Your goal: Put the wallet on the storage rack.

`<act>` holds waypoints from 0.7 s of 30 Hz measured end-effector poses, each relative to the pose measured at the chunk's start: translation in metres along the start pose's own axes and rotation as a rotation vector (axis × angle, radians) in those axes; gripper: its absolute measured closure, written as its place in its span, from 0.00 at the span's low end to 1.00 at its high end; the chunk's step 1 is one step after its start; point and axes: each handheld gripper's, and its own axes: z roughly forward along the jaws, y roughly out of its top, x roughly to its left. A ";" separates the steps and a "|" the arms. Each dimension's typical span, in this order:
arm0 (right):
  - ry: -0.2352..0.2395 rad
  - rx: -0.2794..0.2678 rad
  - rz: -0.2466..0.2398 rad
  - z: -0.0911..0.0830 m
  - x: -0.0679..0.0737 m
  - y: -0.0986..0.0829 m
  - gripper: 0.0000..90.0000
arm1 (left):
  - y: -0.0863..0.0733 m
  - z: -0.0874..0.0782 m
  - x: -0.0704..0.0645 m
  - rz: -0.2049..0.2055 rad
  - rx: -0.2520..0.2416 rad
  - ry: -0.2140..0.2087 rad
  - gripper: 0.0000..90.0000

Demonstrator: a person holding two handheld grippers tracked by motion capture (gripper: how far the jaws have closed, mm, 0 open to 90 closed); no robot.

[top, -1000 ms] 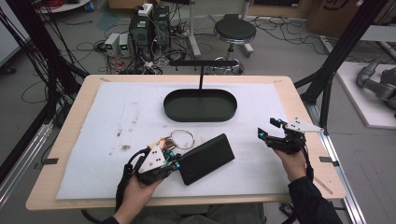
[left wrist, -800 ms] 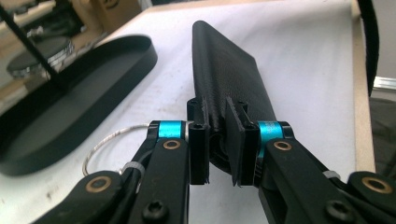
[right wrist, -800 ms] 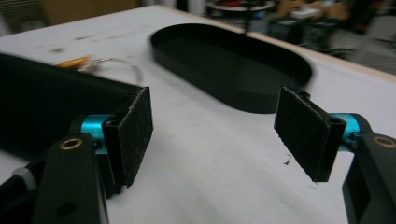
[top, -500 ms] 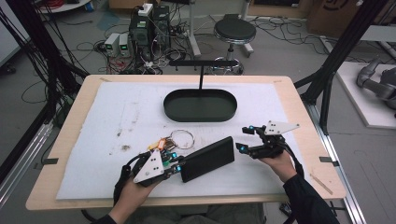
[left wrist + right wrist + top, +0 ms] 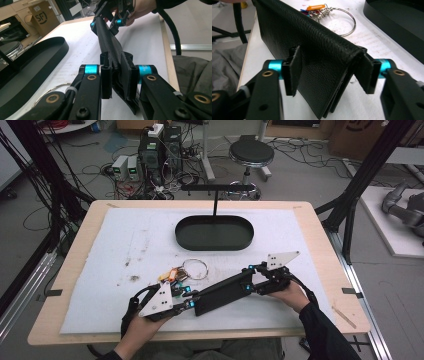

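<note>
Your left claw (image 5: 192, 304) was clamped on the near end of the black wallet (image 5: 222, 292), its jaws pressed tight against both faces in the left gripper view. Your right claw (image 5: 250, 281) straddled the far end of the same wallet (image 5: 312, 50); in the right gripper view one pad lay against the leather, while the other stood just beside the folded edge, and whether it pressed there could not be told. The wallet stood on edge between your two hands, near the front of the white mat (image 5: 300, 235) on the bench (image 5: 320, 240). Just behind it lay a key ring (image 5: 194, 268) with coloured tags (image 5: 170, 274), apart from the leather. Farther back, well apart, sat the black oval tray (image 5: 180, 232) with its upright T-shaped stand (image 5: 215, 195).
</note>
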 end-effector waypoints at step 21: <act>0.051 -0.025 -0.079 -0.019 0.010 0.001 0.81 | -0.018 0.021 0.011 -0.306 0.125 -0.037 0.51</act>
